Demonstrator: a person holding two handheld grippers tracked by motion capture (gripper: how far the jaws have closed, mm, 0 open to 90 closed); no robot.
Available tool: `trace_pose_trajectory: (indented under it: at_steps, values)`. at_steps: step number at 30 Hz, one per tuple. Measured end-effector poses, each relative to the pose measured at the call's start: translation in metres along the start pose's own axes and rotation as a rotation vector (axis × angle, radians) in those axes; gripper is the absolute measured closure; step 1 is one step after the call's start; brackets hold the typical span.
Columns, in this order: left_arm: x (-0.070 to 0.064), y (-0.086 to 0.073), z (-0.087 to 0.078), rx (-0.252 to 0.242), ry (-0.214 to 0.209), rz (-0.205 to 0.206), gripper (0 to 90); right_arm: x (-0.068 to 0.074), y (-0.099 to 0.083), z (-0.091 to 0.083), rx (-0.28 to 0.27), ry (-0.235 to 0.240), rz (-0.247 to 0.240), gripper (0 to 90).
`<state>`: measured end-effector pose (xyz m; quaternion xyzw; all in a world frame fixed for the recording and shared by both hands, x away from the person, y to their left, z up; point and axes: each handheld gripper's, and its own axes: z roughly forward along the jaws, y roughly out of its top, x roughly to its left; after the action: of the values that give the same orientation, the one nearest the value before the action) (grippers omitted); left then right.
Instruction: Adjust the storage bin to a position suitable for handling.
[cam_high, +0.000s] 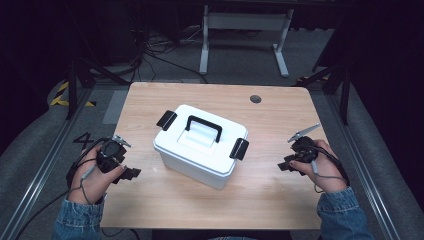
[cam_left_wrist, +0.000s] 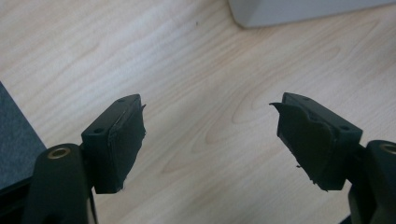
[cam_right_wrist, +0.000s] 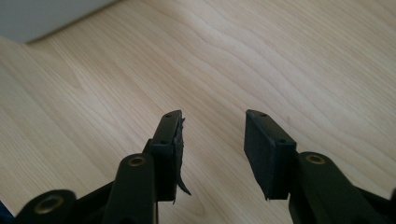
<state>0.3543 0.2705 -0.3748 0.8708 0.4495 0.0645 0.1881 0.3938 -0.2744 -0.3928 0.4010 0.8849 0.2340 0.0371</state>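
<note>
high view, boxy white plastic bin (cam_high: 200, 150) on woodgrain table (cam_high: 280, 200), left gripper (cam_high: 134, 173) and right gripper (cam_high: 284, 165) both agape, empty

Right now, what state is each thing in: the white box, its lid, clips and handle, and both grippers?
white box: upright, on the table, lid on.
lid: seated on the box.
side clips: both look turned up, likely unlatched.
handle: raised.
left gripper: open, empty, above bare wood.
right gripper: open, empty, above bare wood.
</note>
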Motion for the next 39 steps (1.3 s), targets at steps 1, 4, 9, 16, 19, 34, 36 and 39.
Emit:
trace_pose_trajectory:
  at_steps: [1, 4, 9, 16, 19, 34, 36, 39]
  values:
    - [0.000, 0.001, -0.001, -0.014, 0.005, 0.006, 24.1, 0.000, 0.000, -0.001, -0.018, 0.011, -0.008, 56.6]
    - [-0.002, 0.003, -0.002, -0.032, -0.008, 0.013, 24.2, 0.003, 0.003, -0.004, -0.058, 0.027, -0.011, 56.3]
    - [-0.002, 0.003, 0.000, -0.015, -0.018, 0.019, 24.5, 0.009, 0.009, -0.010, -0.112, 0.056, -0.034, 54.6]
    - [-0.002, 0.003, -0.001, -0.018, -0.020, 0.014, 24.6, 0.018, 0.021, -0.014, -0.098, 0.078, -0.037, 54.2]
    - [-0.002, 0.004, 0.000, -0.019, -0.019, 0.019, 24.6, 0.023, 0.029, -0.018, -0.108, 0.081, -0.041, 57.0]
    - [-0.003, 0.006, 0.001, -0.009, -0.028, 0.044, 24.0, 0.054, 0.079, -0.045, -0.183, 0.105, -0.130, 62.2]
    - [-0.002, 0.006, 0.000, -0.010, -0.027, 0.046, 24.0, 0.058, 0.086, -0.047, -0.188, 0.106, -0.142, 62.3]
    - [-0.001, 0.006, 0.000, -0.009, -0.027, 0.037, 23.7, 0.062, 0.094, -0.049, -0.189, 0.113, -0.155, 62.6]
